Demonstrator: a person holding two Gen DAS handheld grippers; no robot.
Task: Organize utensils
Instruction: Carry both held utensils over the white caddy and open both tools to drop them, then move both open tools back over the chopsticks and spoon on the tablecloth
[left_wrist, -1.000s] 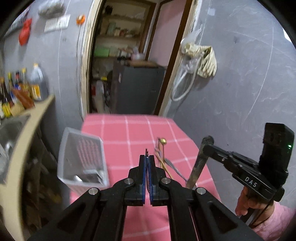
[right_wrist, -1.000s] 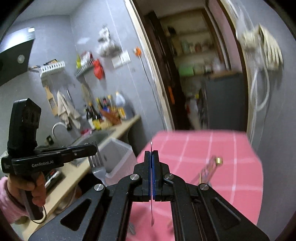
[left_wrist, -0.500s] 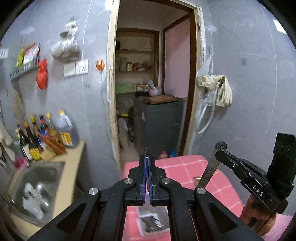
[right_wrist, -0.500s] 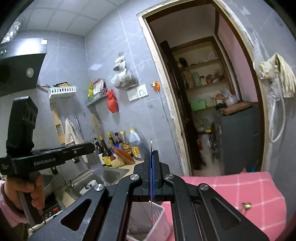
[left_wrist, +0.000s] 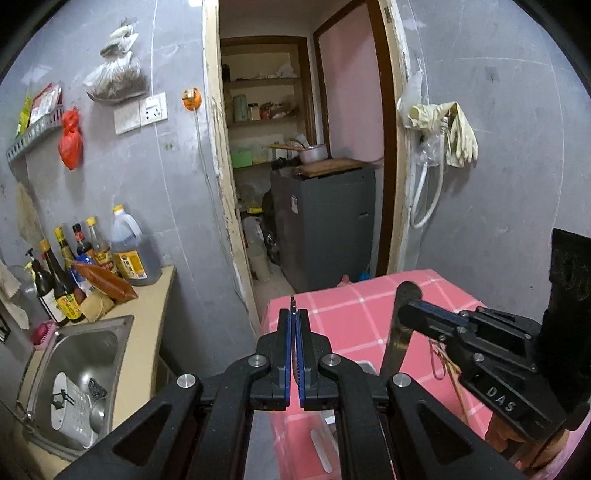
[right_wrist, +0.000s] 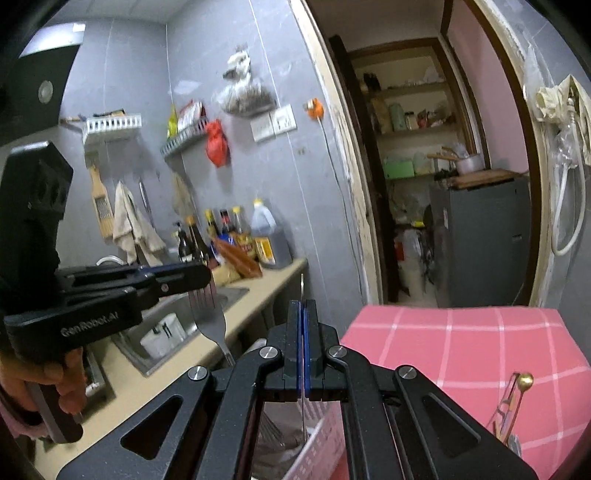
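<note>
Right wrist view: your left hand-held gripper (right_wrist: 201, 282) pinches a fork (right_wrist: 210, 317) tines-up; your right hand-held gripper (right_wrist: 303, 314), raised level above the basket (right_wrist: 321, 435), clamps a knife (left_wrist: 397, 336).

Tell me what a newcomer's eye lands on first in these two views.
The pink checked tablecloth at lower right stands out, with both grippers raised over it. The left gripper is shut on a fork, tines up in the jaws; the right gripper clamps a flat metal utensil. Left of the table, a steel sink sits below a row of sauce bottles.
</note>
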